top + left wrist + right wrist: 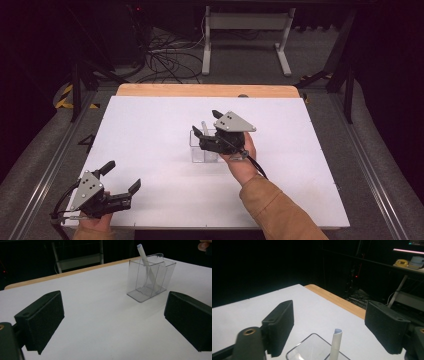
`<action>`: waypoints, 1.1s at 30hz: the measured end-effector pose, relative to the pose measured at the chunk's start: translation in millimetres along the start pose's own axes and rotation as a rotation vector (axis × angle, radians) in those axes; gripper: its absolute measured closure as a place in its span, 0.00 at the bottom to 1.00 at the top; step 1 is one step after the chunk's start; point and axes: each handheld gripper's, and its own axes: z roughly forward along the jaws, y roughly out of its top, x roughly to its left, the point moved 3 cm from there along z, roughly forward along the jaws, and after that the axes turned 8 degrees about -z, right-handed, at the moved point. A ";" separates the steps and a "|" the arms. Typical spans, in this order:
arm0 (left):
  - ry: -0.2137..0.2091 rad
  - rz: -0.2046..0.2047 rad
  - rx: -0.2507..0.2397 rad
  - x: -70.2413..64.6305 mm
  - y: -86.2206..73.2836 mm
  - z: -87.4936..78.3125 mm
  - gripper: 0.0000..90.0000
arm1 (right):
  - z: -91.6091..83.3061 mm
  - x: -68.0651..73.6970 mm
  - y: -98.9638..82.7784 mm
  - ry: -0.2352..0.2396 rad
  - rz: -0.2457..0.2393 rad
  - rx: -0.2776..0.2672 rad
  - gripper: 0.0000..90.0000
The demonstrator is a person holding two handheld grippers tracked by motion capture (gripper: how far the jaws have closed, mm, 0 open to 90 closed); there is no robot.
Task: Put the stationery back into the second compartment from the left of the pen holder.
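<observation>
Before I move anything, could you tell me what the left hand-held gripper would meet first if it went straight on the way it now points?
Probably the clear box with the white pen in it. The left hand-held gripper, jaws open, has only bare white table before that, though the box sits slightly right of centre.

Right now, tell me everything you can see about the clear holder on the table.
The clear holder is a small box of see-through plastic, open on top, with inner dividers making compartments. It stands upright on the white table, near its middle. A white pen-like stick leans inside it, its tip poking above the rim.
</observation>
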 end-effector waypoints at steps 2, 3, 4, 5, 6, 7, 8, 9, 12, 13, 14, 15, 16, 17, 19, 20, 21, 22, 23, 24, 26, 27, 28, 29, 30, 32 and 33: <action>0.000 0.000 0.000 -0.1 0.1 0.0 0.04 | -3.8 -1.8 3.5 0.001 0.002 -0.005 0.25; 0.001 0.000 0.000 -0.2 -0.2 -0.1 0.04 | -5.5 -2.4 5.0 0.006 0.010 -0.009 0.25; 0.002 0.000 0.001 -0.3 -0.5 -0.2 0.04 | -7.2 -3.0 6.3 0.011 0.012 -0.011 0.25; 0.004 -0.001 0.001 0.0 -0.6 -0.5 0.04 | -8.8 -3.6 7.5 0.012 0.012 -0.013 0.25; 0.003 -0.003 0.000 0.2 -0.5 -0.8 0.04 | -10.2 -4.0 8.5 0.013 0.009 -0.014 0.25; 0.003 -0.003 0.000 0.4 -0.5 -1.3 0.04 | -11.4 -4.7 9.3 0.013 0.008 -0.016 0.25; 0.004 -0.002 0.001 0.4 -0.6 -1.7 0.04 | -12.7 -5.4 9.9 0.016 0.010 -0.016 0.25; 0.004 -0.002 -0.002 0.1 -0.7 -1.7 0.04 | -13.9 -6.1 10.4 0.018 0.012 -0.017 0.25; 0.005 -0.004 -0.006 -0.3 -0.3 -1.7 0.04 | -17.9 -8.9 11.6 0.023 0.017 -0.019 0.25; 0.006 -0.002 0.000 -0.2 -0.5 -1.6 0.04 | -19.5 -10.0 12.0 0.025 0.018 -0.020 0.25; 0.006 -0.002 -0.001 -0.2 -0.6 -1.2 0.04 | -21.2 -11.2 12.4 0.026 0.018 -0.017 0.25; 0.005 -0.002 -0.001 -0.2 -0.6 -1.2 0.04 | -22.9 -12.5 12.7 0.029 0.016 -0.013 0.25; 0.005 -0.002 -0.002 -0.3 -0.4 -1.3 0.04 | -24.9 -13.9 13.1 0.034 0.016 -0.009 0.25; 0.005 -0.004 -0.004 -0.5 -0.3 -1.5 0.04 | -27.5 -15.3 13.6 0.035 0.020 -0.011 0.25; 0.006 -0.005 -0.006 -0.1 -0.4 -1.6 0.04 | -33.4 -18.5 14.3 0.042 0.021 -0.014 0.25; 0.006 -0.006 -0.005 0.0 -0.5 -1.6 0.04 | -36.7 -20.1 14.4 0.047 0.022 -0.012 0.25; 0.006 -0.006 -0.006 0.0 -0.5 -1.6 0.04 | -40.1 -21.9 14.5 0.053 0.024 -0.012 0.25; 0.006 -0.005 -0.006 -0.2 -0.4 -1.7 0.04 | -43.6 -23.9 14.3 0.058 0.029 -0.011 0.25; 0.006 -0.006 -0.006 -0.4 -0.4 -1.7 0.04 | -46.9 -25.8 13.8 0.064 0.031 -0.007 0.25; 0.005 -0.003 -0.005 -0.5 -0.4 -1.8 0.04 | -50.2 -27.8 13.0 0.071 0.025 -0.002 0.25; 0.006 -0.002 -0.001 -0.7 -0.5 -1.6 0.04 | -57.2 -31.4 11.0 0.082 0.021 0.009 0.24; 0.006 -0.004 -0.002 -0.8 -0.6 -1.4 0.04 | -61.0 -33.4 9.8 0.085 0.021 0.010 0.24; 0.005 -0.004 -0.003 -1.0 -0.5 -1.2 0.04 | -64.4 -35.4 8.5 0.091 0.023 0.009 0.23; 0.006 -0.003 -0.001 -1.1 -0.5 -1.3 0.04 | -67.7 -37.3 7.4 0.095 0.026 0.010 0.21; 0.006 -0.002 -0.002 -1.3 -0.5 -1.2 0.04 | -71.0 -39.1 6.3 0.102 0.024 0.009 0.20; 0.005 -0.002 -0.002 -1.4 -0.6 -1.0 0.04 | -78.0 -42.2 3.6 0.108 0.015 0.007 0.19; 0.006 -0.004 -0.001 -1.5 -0.7 -0.8 0.04 | -81.3 -43.6 2.1 0.112 0.013 0.002 0.19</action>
